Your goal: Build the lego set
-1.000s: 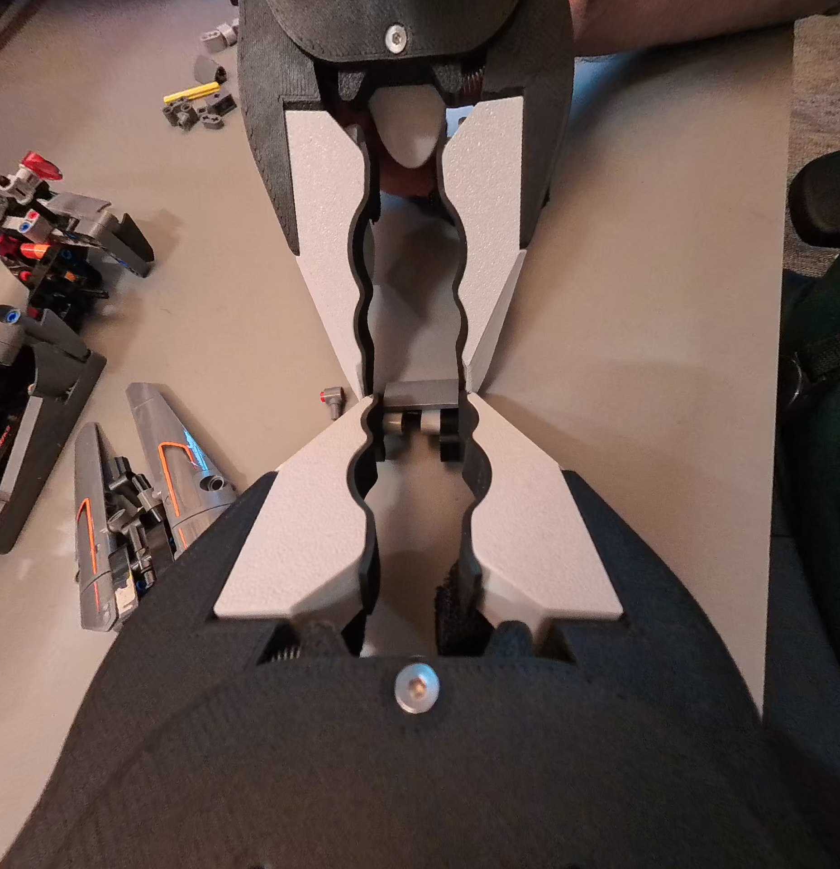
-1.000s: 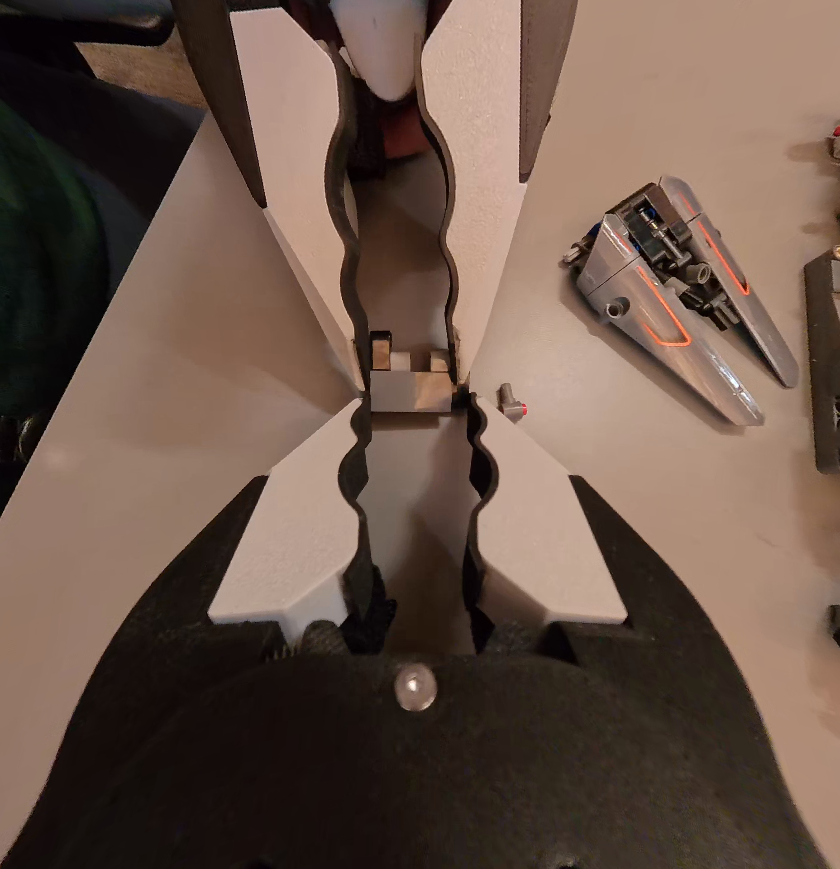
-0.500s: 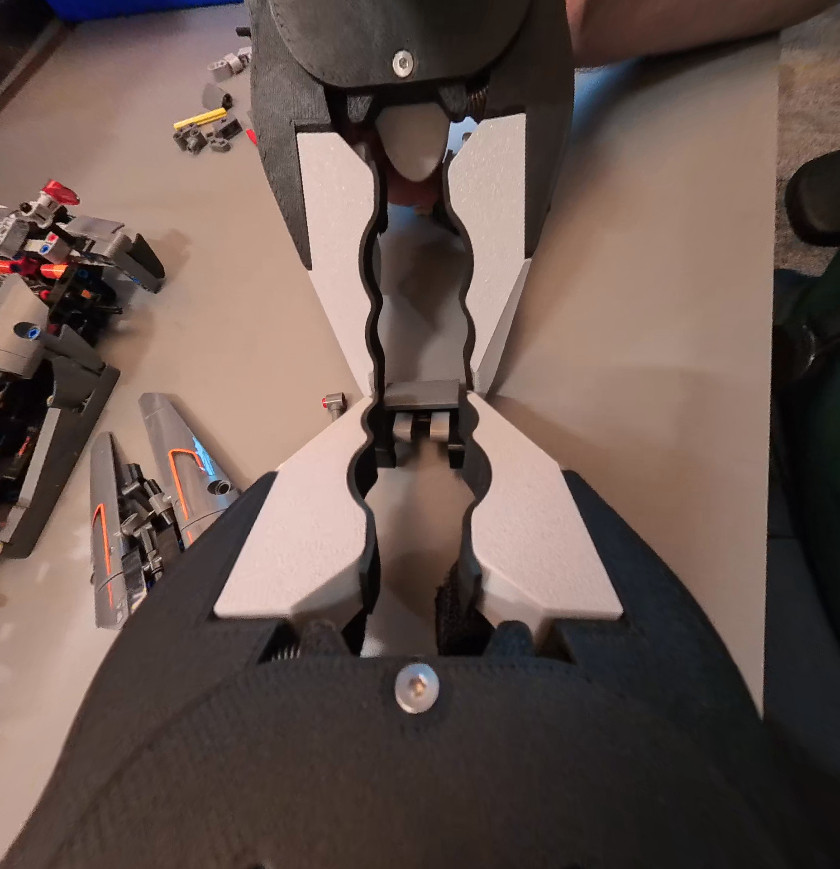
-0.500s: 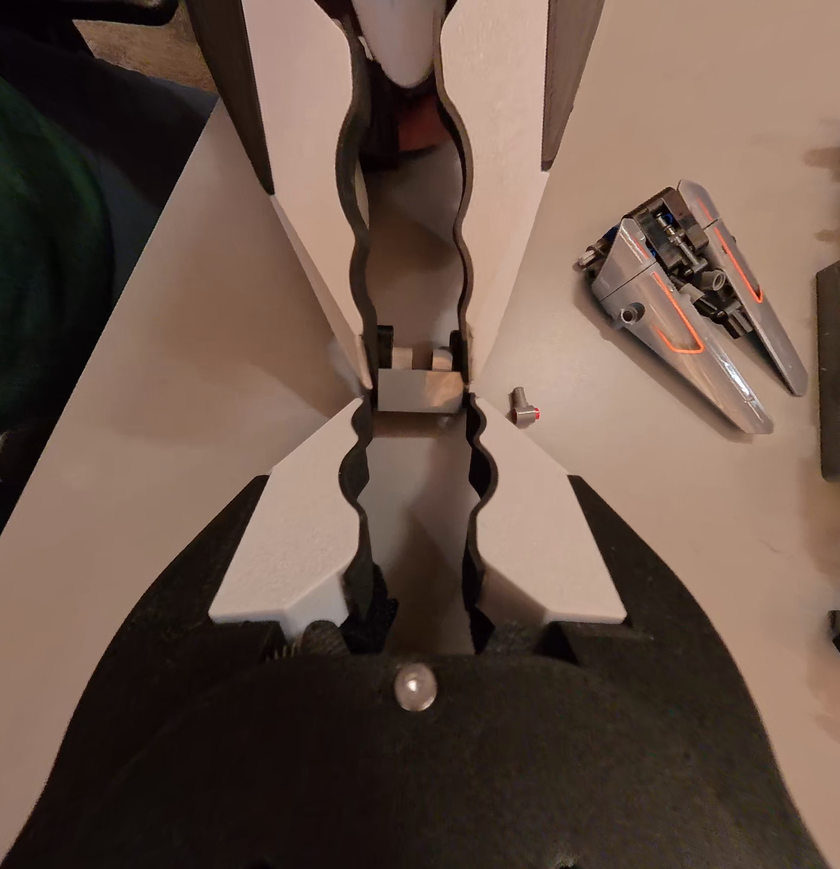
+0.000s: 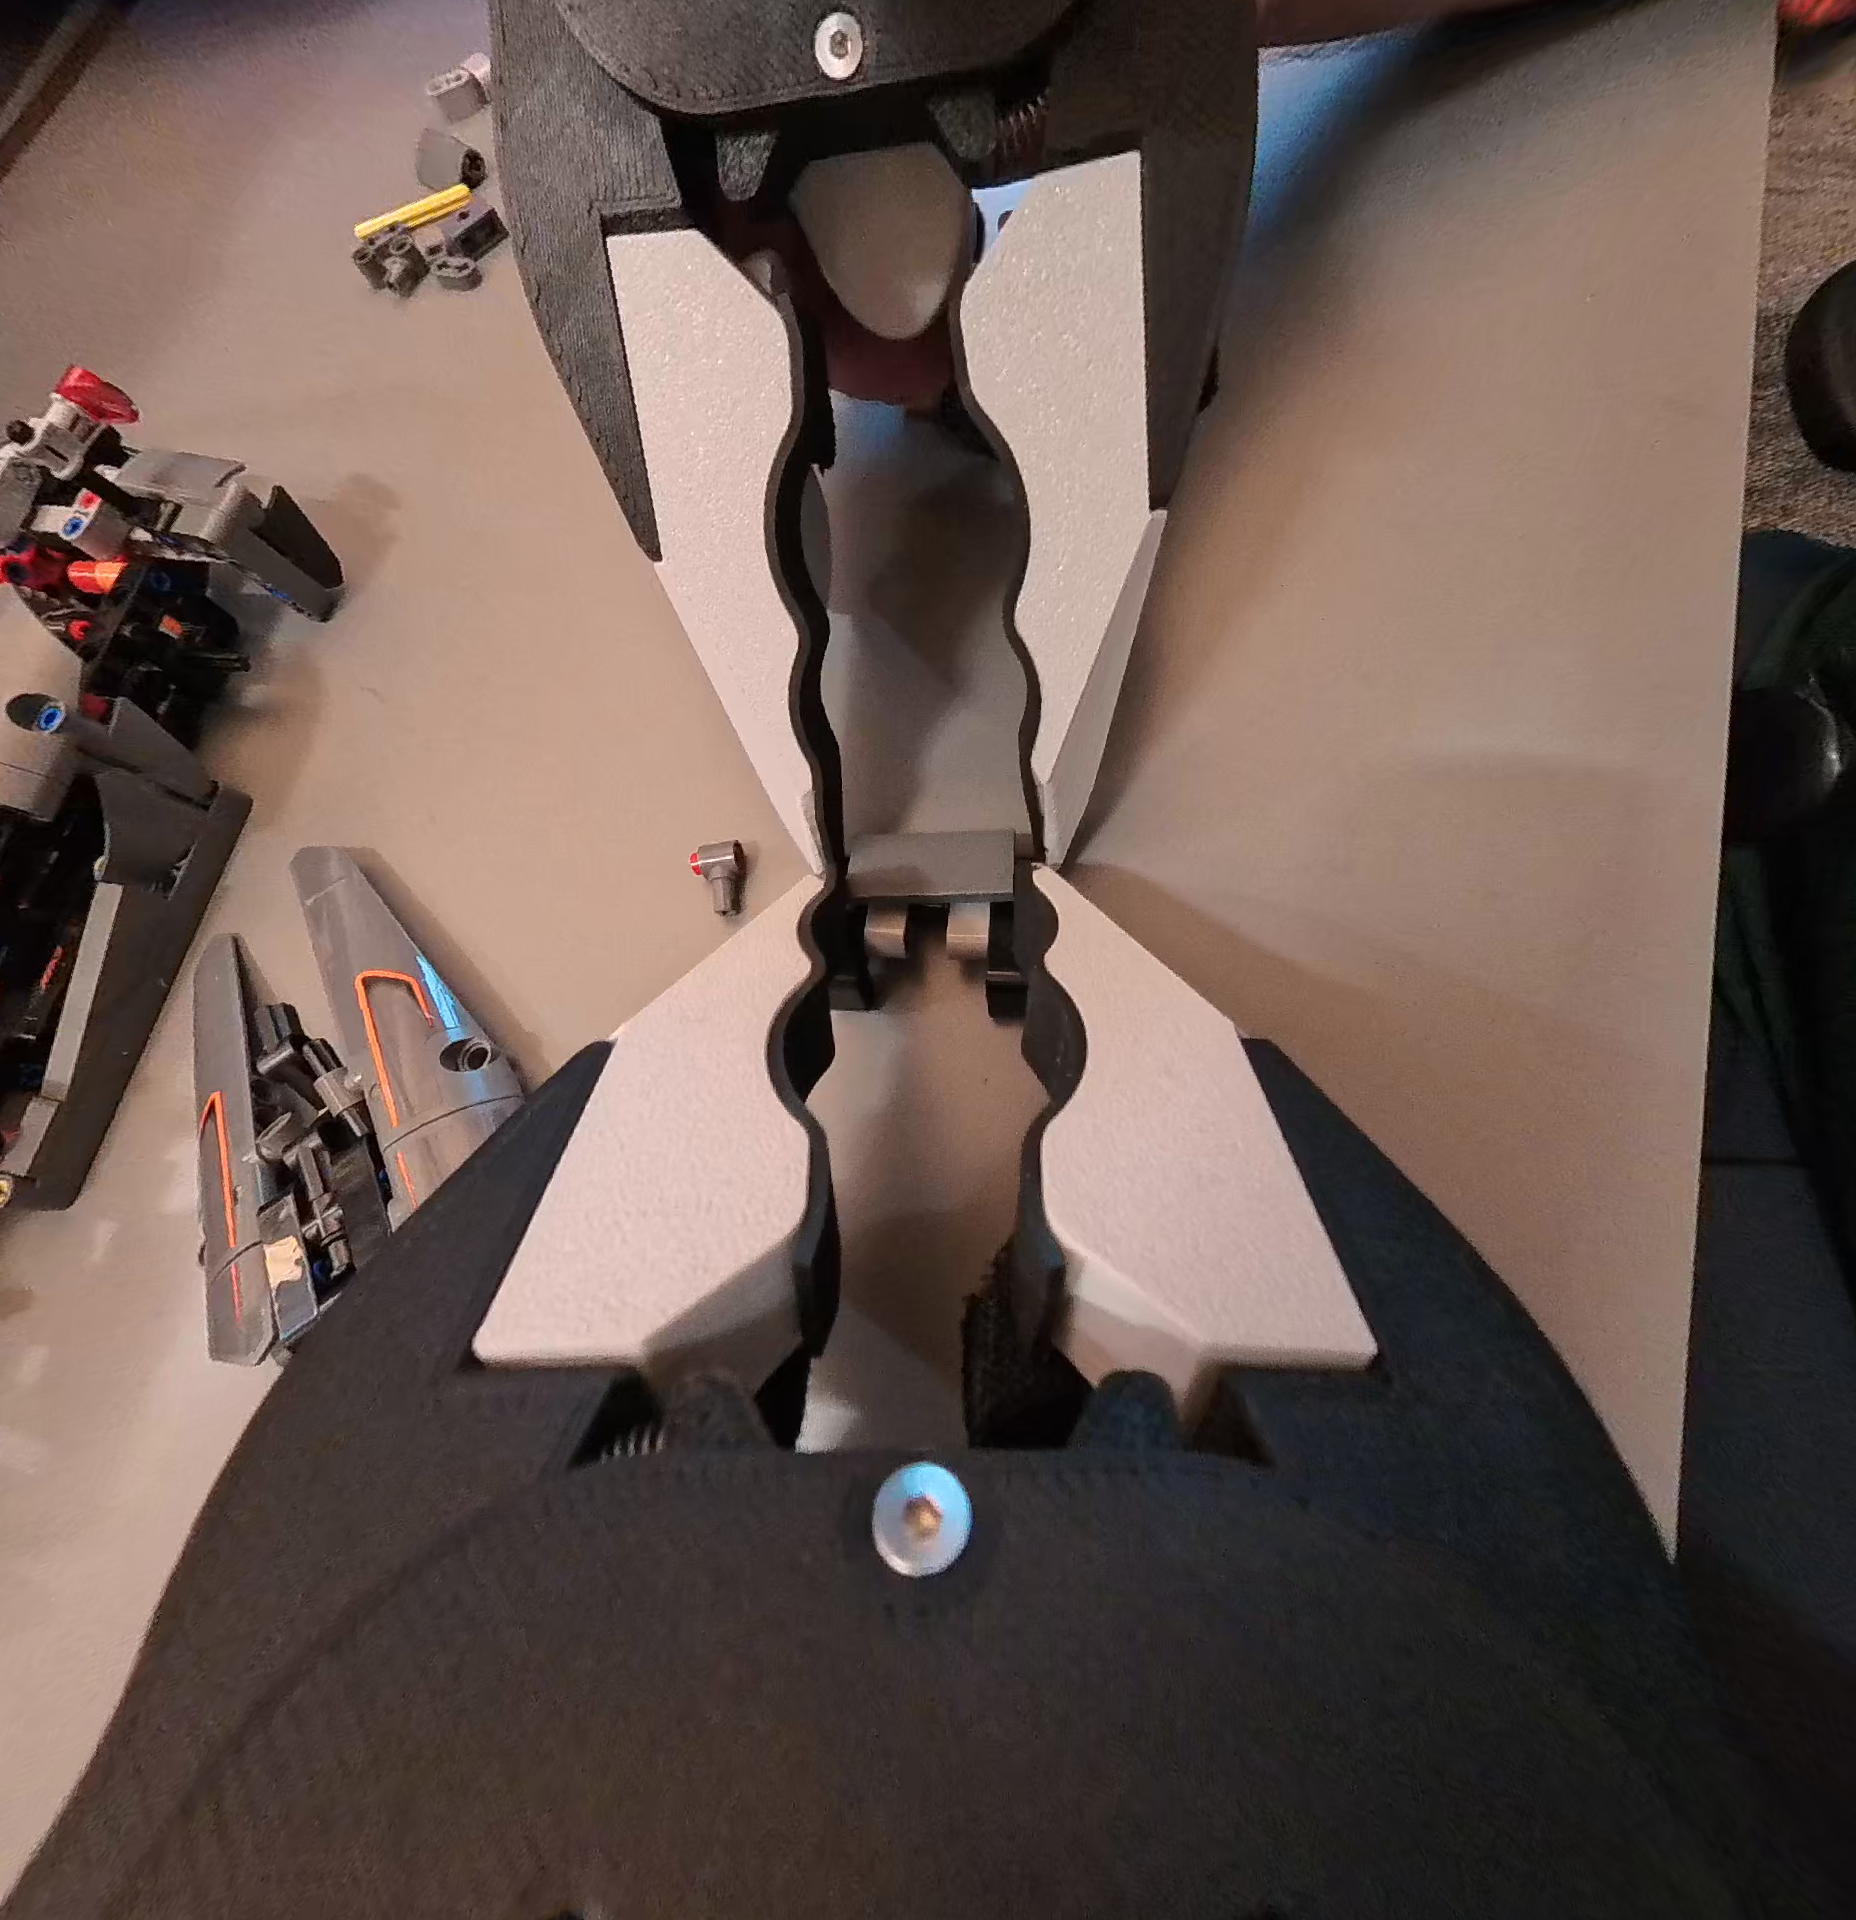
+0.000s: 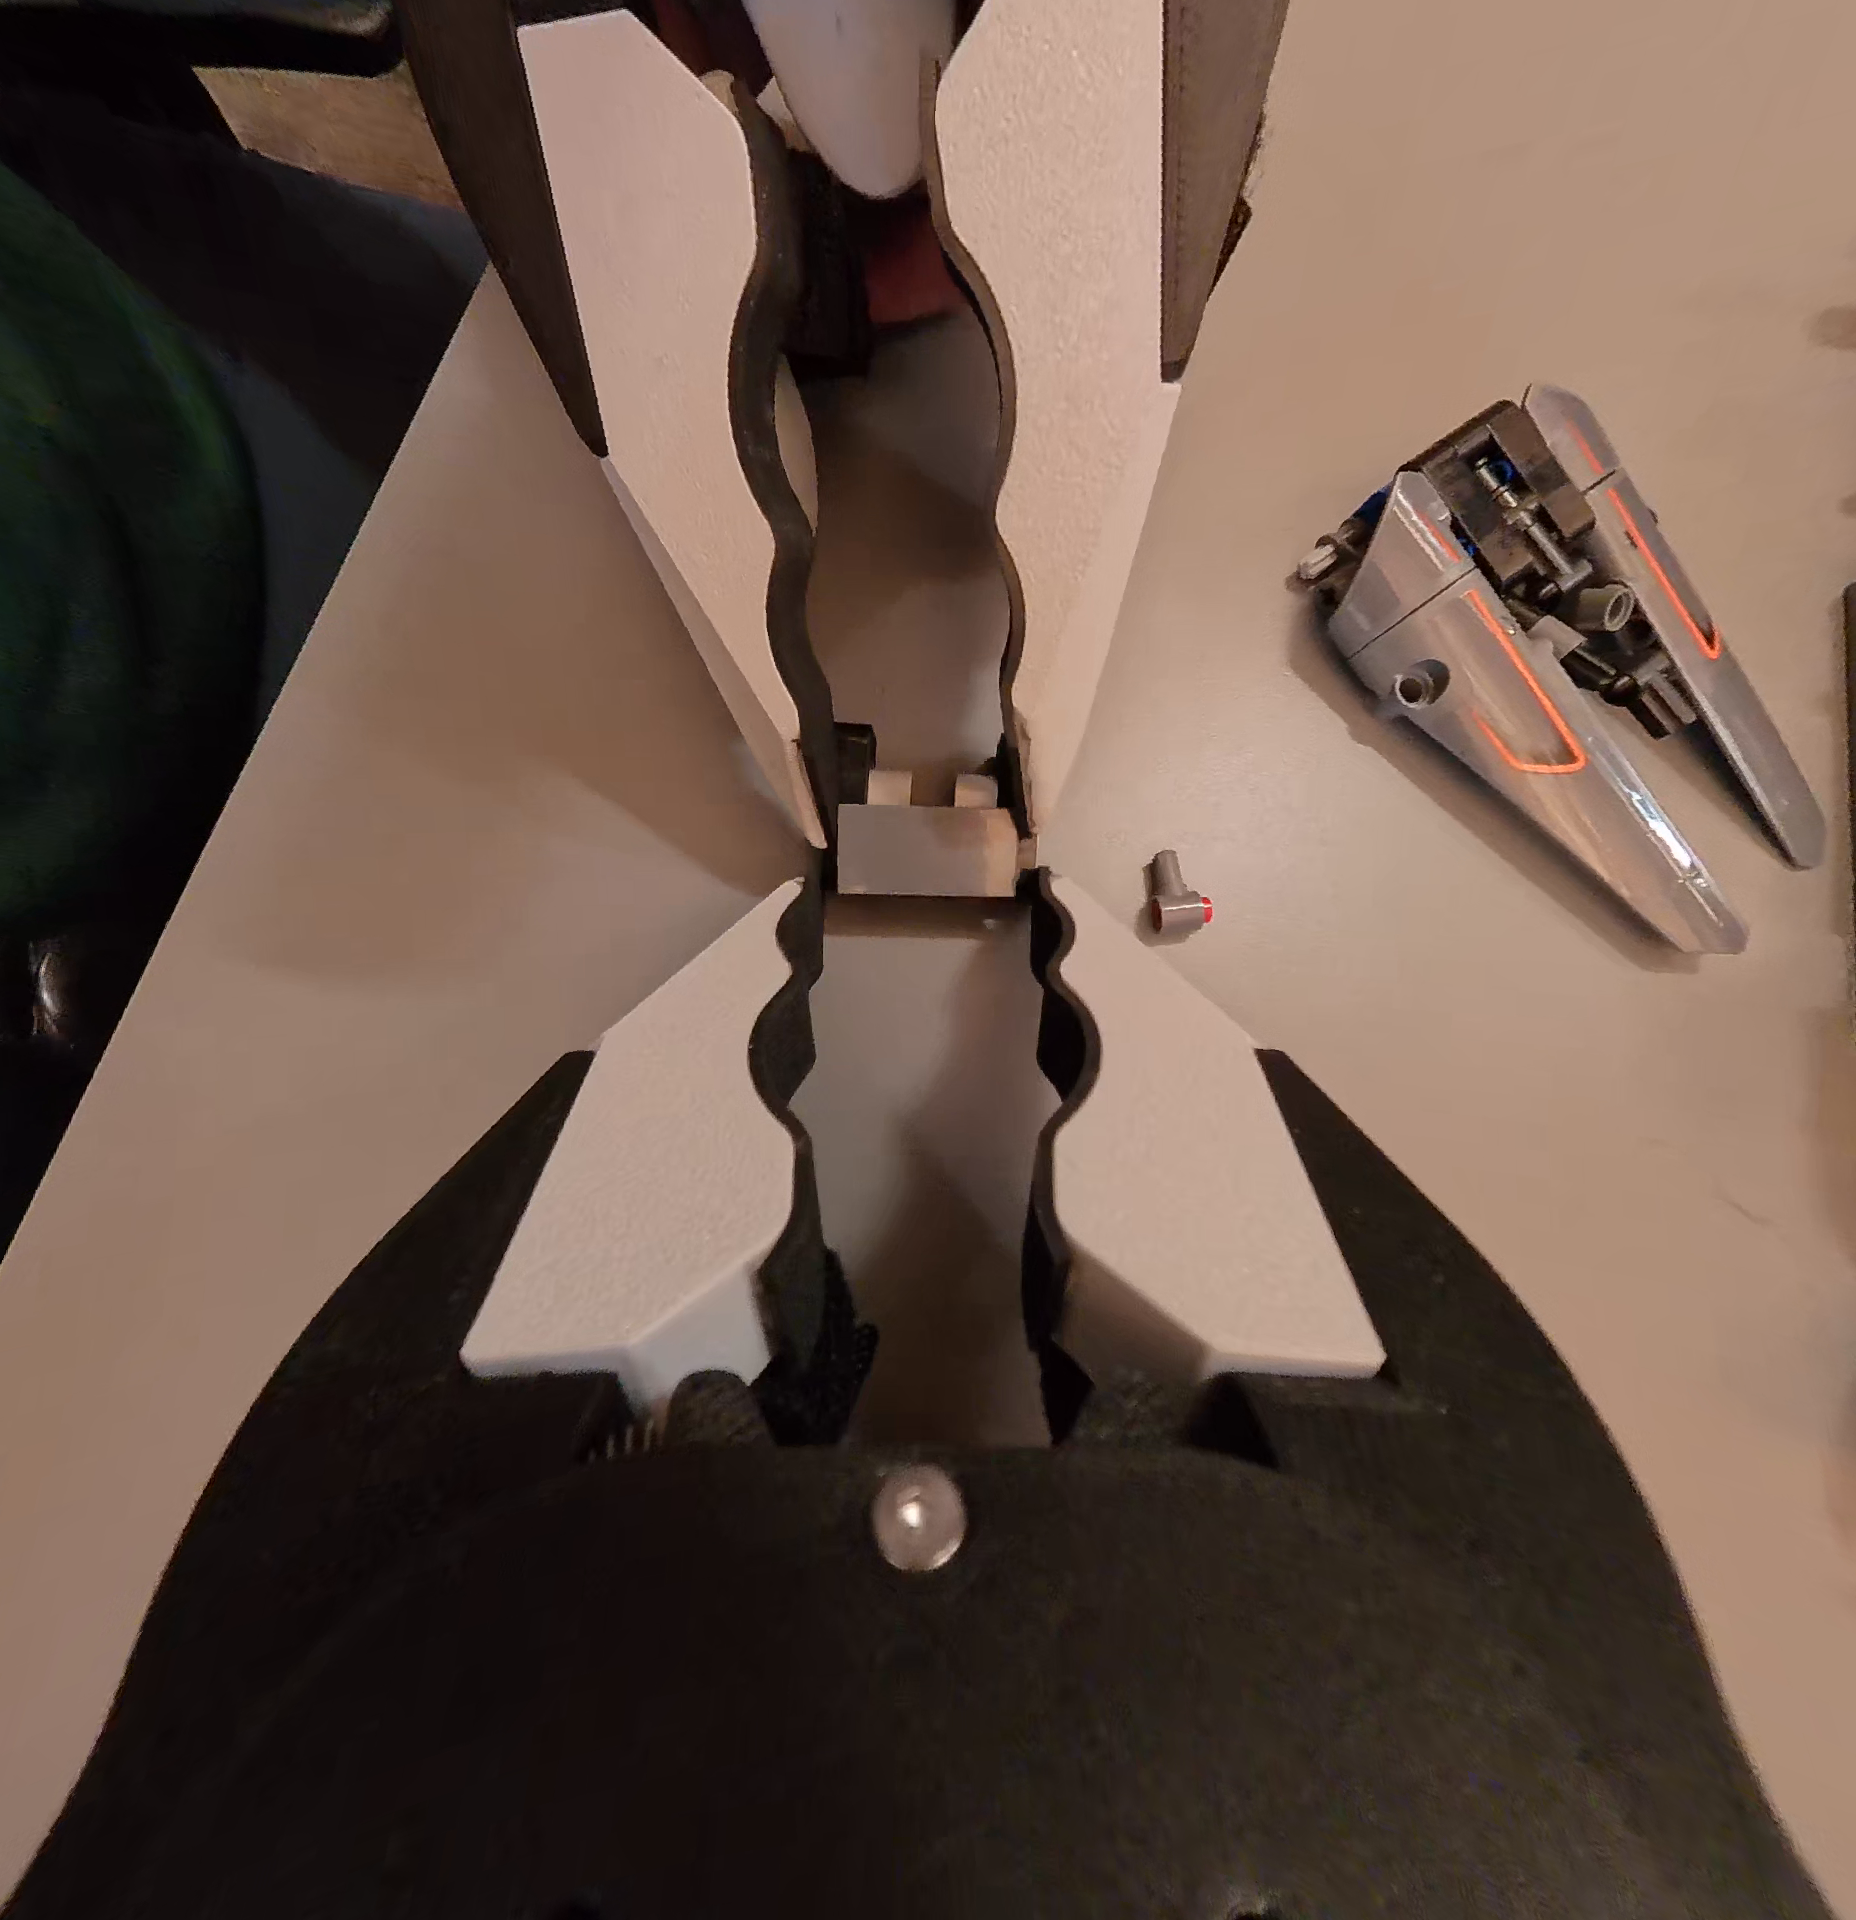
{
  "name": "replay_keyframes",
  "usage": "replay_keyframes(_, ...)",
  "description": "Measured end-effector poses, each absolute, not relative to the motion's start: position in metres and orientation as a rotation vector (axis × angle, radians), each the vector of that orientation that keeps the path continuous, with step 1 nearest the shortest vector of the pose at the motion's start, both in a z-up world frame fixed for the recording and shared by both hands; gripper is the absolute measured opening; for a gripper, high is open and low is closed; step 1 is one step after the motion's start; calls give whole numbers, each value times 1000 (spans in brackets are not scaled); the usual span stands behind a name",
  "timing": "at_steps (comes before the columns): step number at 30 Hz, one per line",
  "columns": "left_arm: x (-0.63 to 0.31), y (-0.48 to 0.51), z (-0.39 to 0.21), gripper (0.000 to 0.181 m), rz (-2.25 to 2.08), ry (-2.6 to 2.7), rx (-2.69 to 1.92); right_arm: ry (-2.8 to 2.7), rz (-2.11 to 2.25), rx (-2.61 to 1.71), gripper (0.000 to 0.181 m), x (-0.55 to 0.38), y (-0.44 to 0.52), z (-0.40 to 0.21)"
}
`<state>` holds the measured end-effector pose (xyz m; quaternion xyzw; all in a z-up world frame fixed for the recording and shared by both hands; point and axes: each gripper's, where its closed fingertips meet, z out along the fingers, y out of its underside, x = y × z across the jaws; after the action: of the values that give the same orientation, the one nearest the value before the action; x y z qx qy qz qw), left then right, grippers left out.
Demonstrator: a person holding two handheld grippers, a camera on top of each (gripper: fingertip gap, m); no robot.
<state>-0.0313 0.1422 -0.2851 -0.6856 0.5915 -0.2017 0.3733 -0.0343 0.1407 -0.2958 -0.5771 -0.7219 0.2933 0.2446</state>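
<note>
In my left view, my left gripper has its fingers closed on a small grey piece. My right gripper comes at it from the other side, and the two meet tip to tip. I think I am pushing two small bits together here, but I cannot tell if they have clicked yet. Off to the side on the surface sit two grey wings with orange lines, already joined. A big dark part of the model lies past them, partly built. A tiny grey peg with a red end waits loose, and a few more loose bits with a yellow stick lie farther away.

In my right view, my right gripper is closed on a light grey block. The left gripper grips the far end. The wings and the little peg lie beside us.

So some big parts are made, but they are still apart, and loose bits remain. I think much building is left.
</note>
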Motion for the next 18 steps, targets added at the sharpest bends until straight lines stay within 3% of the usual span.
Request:
replay_keyframes(13, -31, 145, -287, 30, -506, 1553, -1764, -1952, 838, -1596, 35, -30, 144, -292)
replay_keyframes(18, -33, 146, -287, 30, -521, 1561, -1772, -1910, 876, -1606, 26, -28, 149, -284)
